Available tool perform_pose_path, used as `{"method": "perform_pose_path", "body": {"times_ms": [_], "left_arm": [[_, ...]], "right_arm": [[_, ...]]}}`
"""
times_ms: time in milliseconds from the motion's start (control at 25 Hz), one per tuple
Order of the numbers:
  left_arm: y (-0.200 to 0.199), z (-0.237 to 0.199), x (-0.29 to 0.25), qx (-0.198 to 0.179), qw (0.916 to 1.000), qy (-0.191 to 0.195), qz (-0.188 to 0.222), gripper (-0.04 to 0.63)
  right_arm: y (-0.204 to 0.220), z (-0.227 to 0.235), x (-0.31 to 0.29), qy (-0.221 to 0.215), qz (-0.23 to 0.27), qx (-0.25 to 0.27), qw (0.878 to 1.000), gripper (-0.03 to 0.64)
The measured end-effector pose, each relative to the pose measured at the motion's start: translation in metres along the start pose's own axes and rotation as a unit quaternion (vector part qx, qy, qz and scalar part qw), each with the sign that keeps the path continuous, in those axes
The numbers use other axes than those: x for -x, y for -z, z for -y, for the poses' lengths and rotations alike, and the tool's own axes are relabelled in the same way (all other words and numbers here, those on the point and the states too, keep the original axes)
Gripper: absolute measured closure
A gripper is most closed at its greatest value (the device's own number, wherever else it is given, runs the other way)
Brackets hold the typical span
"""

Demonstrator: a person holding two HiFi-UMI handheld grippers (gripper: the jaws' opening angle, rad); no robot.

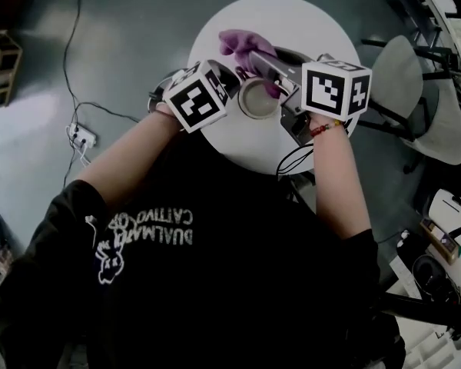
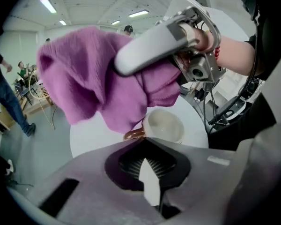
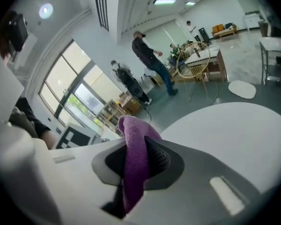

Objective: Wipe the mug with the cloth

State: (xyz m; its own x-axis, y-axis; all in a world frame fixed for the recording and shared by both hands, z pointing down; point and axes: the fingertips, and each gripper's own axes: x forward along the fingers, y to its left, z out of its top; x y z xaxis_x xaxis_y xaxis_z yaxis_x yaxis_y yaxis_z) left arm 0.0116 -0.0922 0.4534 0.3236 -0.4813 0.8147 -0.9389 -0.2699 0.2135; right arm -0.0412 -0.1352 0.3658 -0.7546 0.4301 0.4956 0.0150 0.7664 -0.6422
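1. On the round white tabletop (image 1: 307, 21), in the head view: a pale mug (image 1: 257, 98) near the middle. Just beside it on its left, the left hand-held gripper (image 1: 232, 77). Reaching in from the right, the right hand-held gripper (image 1: 253, 58), with a purple cloth (image 1: 242, 44) bunched at its tips, over the far side of the mug.
2. In the left gripper view: jaws shut tight, right on the brown handle (image 2: 132, 135) of the mug. Mug standing upright on the tabletop, open end up. Cloth hanging big and loose just above it, pinched up high by the right hand-held gripper. Cannot tell whether touching the rim or not.
3. In the right gripper view: jaws closed on a fold of the cloth, squeezed between the dark pads (image 3: 160, 161). Tabletop spread out below and ahead. Far behind, a few people (image 3: 147, 55) in a big bright room.
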Motion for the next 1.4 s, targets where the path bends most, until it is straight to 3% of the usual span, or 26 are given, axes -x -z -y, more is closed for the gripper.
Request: {"method": "perform_pose_path", "body": {"times_ms": [120, 200, 320, 400, 600, 720, 800, 880, 960, 1080, 1280, 1400], "left_arm": [[-0.025, -0.011, 0.021, -0.02, 0.999, -0.029, 0.027, 0.592], [-0.047, -0.007, 0.045, 0.012, 0.9967, -0.016, 0.079, 0.592], [-0.078, 0.025, 0.089, 0.081, 0.9796, 0.035, 0.18, 0.592], [-0.115, 0.033, 0.126, 0.082, 0.9641, 0.055, 0.246, 0.592], [-0.193, 0.07, 0.242, 0.03, 0.9178, 0.09, 0.385, 0.592], [-0.214, 0.107, 0.296, -0.037, 0.8938, 0.124, 0.429, 0.592], [-0.214, 0.125, 0.319, -0.086, 0.8826, 0.134, 0.442, 0.592], [-0.203, 0.136, 0.341, -0.122, 0.8734, 0.135, 0.452, 0.592], [-0.175, 0.138, 0.363, -0.154, 0.8704, 0.129, 0.45, 0.592], [-0.121, 0.132, 0.393, -0.194, 0.874, 0.12, 0.429, 0.592], [-0.108, 0.121, 0.42, -0.168, 0.8733, 0.144, 0.434, 0.592], [-0.077, 0.125, 0.432, -0.17, 0.8693, 0.16, 0.436, 0.592]], "right_arm": [[-0.048, -0.025, 0.034, -0.052, 0.115, -0.002, 0.992, 0.561], [-0.075, -0.048, 0.063, -0.066, 0.175, 0.013, 0.982, 0.561], [-0.091, -0.1, 0.108, -0.094, 0.238, 0.031, 0.966, 0.561], [-0.111, -0.127, 0.144, -0.1, 0.292, 0.044, 0.95, 0.561], [-0.137, -0.196, 0.248, -0.12, 0.442, 0.047, 0.888, 0.561], [-0.136, -0.233, 0.29, -0.101, 0.504, 0.069, 0.855, 0.56], [-0.132, -0.255, 0.298, -0.08, 0.524, 0.091, 0.843, 0.561], [-0.124, -0.277, 0.29, -0.065, 0.53, 0.106, 0.839, 0.56], [-0.112, -0.3, 0.264, -0.049, 0.532, 0.104, 0.839, 0.56], [-0.092, -0.333, 0.216, -0.026, 0.533, 0.089, 0.841, 0.56], [-0.087, -0.352, 0.202, -0.004, 0.545, 0.074, 0.835, 0.56], [-0.066, -0.37, 0.179, 0.025, 0.548, 0.063, 0.834, 0.56]]}}
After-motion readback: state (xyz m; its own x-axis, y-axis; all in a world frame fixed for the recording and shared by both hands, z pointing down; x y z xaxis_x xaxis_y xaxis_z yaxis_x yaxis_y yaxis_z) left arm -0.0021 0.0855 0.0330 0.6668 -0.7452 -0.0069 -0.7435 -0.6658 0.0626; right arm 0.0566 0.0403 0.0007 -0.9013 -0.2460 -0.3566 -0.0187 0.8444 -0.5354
